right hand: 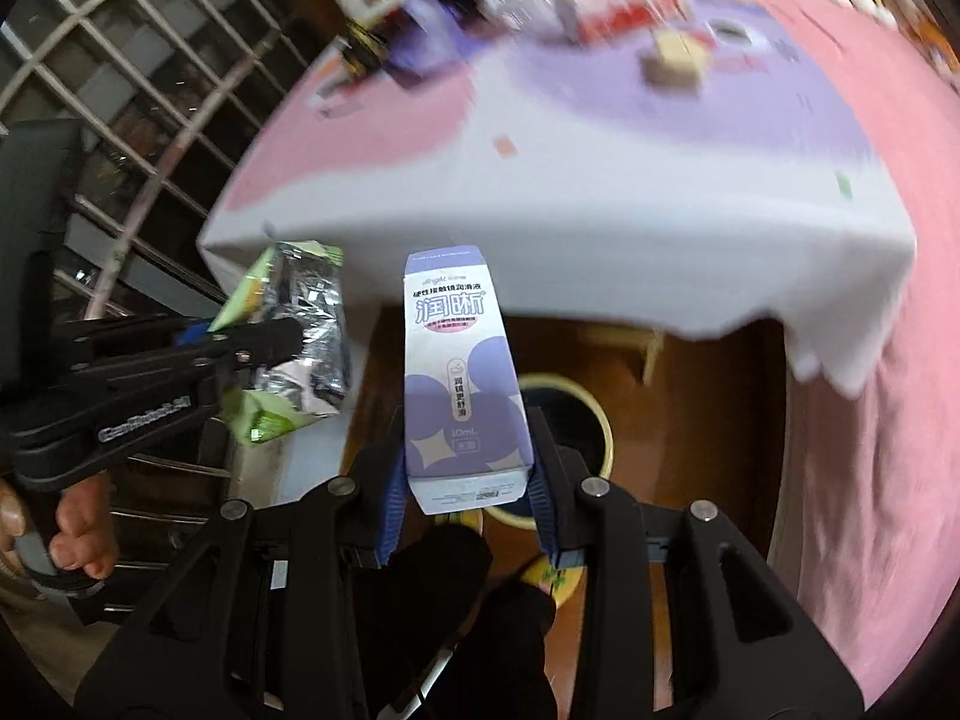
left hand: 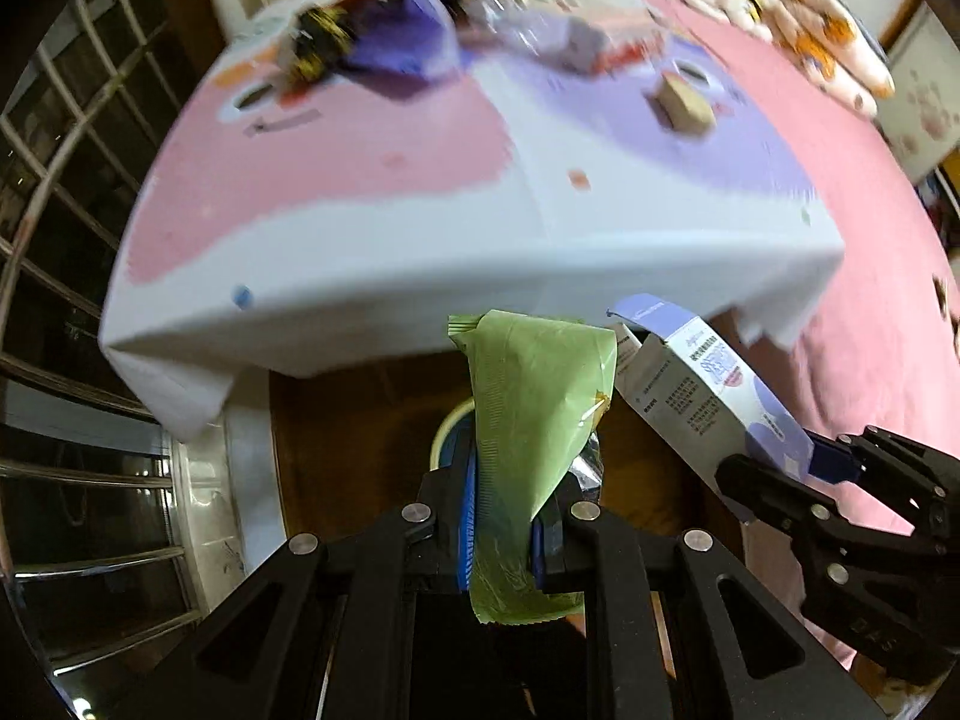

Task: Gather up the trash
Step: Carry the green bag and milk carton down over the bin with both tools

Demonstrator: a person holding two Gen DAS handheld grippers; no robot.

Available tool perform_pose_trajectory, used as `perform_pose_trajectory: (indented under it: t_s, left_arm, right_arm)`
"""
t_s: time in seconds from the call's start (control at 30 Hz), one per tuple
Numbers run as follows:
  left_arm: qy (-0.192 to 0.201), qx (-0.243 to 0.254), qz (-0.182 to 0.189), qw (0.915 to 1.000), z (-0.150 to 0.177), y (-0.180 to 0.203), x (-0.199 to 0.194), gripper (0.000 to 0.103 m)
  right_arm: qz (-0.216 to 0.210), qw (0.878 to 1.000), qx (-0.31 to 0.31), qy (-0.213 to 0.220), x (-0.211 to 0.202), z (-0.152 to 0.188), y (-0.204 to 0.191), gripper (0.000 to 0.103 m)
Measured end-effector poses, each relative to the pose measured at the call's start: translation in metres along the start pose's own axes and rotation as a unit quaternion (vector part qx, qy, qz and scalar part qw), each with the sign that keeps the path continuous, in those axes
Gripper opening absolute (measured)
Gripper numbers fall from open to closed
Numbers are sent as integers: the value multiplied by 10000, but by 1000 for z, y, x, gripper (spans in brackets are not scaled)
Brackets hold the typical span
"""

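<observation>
My left gripper (left hand: 507,510) is shut on a green foil snack wrapper (left hand: 534,420), held off the table's near edge; the gripper also shows in the right wrist view (right hand: 264,342) with the wrapper (right hand: 300,324). My right gripper (right hand: 465,480) is shut on a white and purple carton box (right hand: 459,372), which also shows in the left wrist view (left hand: 708,396) beside the wrapper. A round bin (right hand: 576,420) with a pale rim stands on the floor just below both; in the left wrist view the bin (left hand: 450,426) is mostly hidden behind the wrapper.
The table (left hand: 420,228) has a pink, purple and white cloth. More wrappers and packets (left hand: 408,42) lie at its far side, and a small tan box (left hand: 684,102) to the right. A pink bedcover (left hand: 870,300) lies right. A window grille (left hand: 78,180) is left.
</observation>
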State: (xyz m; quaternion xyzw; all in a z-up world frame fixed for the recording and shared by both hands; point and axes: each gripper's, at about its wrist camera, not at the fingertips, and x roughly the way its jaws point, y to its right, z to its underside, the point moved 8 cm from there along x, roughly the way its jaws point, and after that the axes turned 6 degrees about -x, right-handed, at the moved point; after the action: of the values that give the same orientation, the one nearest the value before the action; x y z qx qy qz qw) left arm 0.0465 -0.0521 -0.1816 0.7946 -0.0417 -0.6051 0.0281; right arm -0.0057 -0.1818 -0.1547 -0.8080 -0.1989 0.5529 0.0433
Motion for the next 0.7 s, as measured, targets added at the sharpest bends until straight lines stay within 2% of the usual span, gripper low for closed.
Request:
perform_pose_trajectory:
  t_s: [0.1, 0.3, 0.5, 0.53, 0.7]
  left_arm:
    - [-148, 141, 2, 9998, 11, 2, 31, 13]
    - [-521, 333, 2, 9981, 40, -1, 123, 13]
    - [-567, 569, -50, 9968, 60, 0, 214, 15]
    - [-567, 621, -84, 9964, 61, -1, 230, 18]
    - [-552, 591, -75, 9967, 62, -11, 274, 52]
  right_arm:
    - [80, 9995, 247, -191, 30, 22, 14, 32]
    - [340, 9956, 674, -557, 124, 72, 45, 32]
    - [694, 9910, 880, -736, 216, 107, 74, 32]
    - [704, 9900, 990, -713, 231, 112, 81, 32]
    - [682, 9857, 1448, -536, 264, 125, 97, 33]
